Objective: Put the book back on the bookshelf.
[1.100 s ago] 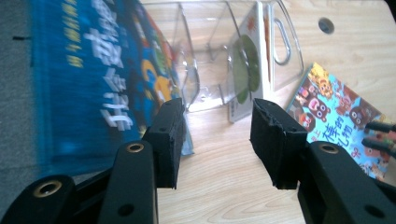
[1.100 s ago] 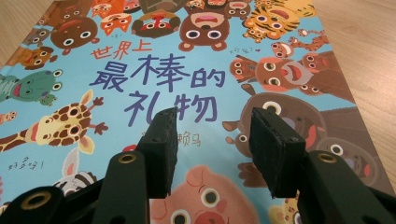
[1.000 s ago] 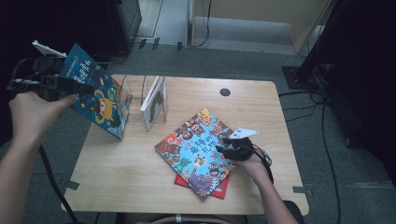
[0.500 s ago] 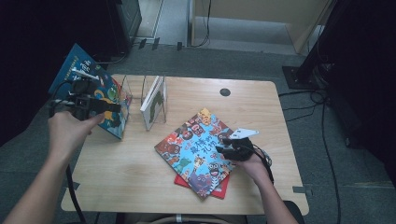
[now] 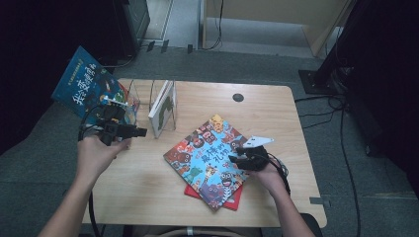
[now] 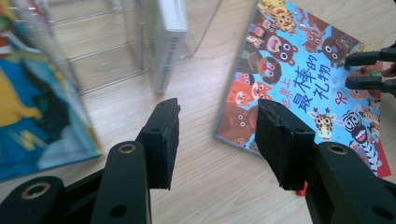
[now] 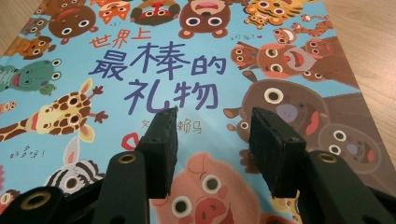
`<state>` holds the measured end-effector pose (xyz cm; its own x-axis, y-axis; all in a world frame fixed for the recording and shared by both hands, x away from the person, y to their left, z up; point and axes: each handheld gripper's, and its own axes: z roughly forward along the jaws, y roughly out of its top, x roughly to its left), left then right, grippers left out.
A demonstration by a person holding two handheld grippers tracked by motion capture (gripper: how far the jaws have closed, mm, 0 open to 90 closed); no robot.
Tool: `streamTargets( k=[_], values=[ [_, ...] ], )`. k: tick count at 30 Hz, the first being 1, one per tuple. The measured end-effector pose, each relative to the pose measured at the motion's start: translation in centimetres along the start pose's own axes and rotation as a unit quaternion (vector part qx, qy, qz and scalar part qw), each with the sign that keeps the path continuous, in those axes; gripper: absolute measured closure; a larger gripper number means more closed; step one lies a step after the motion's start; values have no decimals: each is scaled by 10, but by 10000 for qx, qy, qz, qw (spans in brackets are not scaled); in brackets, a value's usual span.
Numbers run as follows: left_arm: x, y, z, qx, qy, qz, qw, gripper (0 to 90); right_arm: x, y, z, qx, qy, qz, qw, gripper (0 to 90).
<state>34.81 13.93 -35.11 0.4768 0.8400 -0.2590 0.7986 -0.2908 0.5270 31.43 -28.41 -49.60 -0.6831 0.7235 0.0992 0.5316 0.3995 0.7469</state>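
Book count: four, as far as I can see. One blue book (image 5: 88, 85) leans against the left end of the clear wire rack (image 5: 157, 91) at the table's (image 5: 148, 197) left edge, hanging partly past it. One white book (image 5: 162, 107) stands upright in a rack slot. One animal picture book (image 5: 210, 160) lies flat mid-table, rotated diagonal, on top of one red book (image 5: 237, 200); only the red one's corner shows, so it might be a folder rather than a book.

Two claws, one per hand. Left claw (image 5: 141, 132) sits low over the table just right of the blue book, in front of the rack, pointing toward the picture book. Jaws about half apart, nothing between them; they have just been opening a little. Right claw (image 5: 234, 160) rests over the right edge of the picture book's cover, jaws parted, cover visible in the gap, no grip on anything.
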Motion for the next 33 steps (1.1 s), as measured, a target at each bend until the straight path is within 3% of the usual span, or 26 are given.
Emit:
streamTargets(
  k=[10, 15, 23, 28, 30, 33],
  values=[
    [-10, -14, 35, 67, -21, 253, 9997, 500, 3, -2, -3, -84, 38, 6, 10000, 541],
    [-17, -18, 54, -2, -188, 436, 9989, 494, 4, -4, -4, -59, 29, -26, 10000, 549],
    [-26, -22, 85, 196, -315, 575, 9977, 494, 6, -9, -7, -24, 0, 51, 10000, 547],
    [-30, -22, 102, 177, -307, 810, 9961, 496, 6, -14, -11, -62, -81, 96, 9999, 541],
    [-31, -23, 109, 204, -387, 765, 9961, 497, 6, -16, -13, -78, -95, 110, 9999, 543],
    [-34, -24, 120, 304, -393, 851, 9951, 496, 6, -19, -15, -87, -140, 132, 9998, 551]
  ],
)
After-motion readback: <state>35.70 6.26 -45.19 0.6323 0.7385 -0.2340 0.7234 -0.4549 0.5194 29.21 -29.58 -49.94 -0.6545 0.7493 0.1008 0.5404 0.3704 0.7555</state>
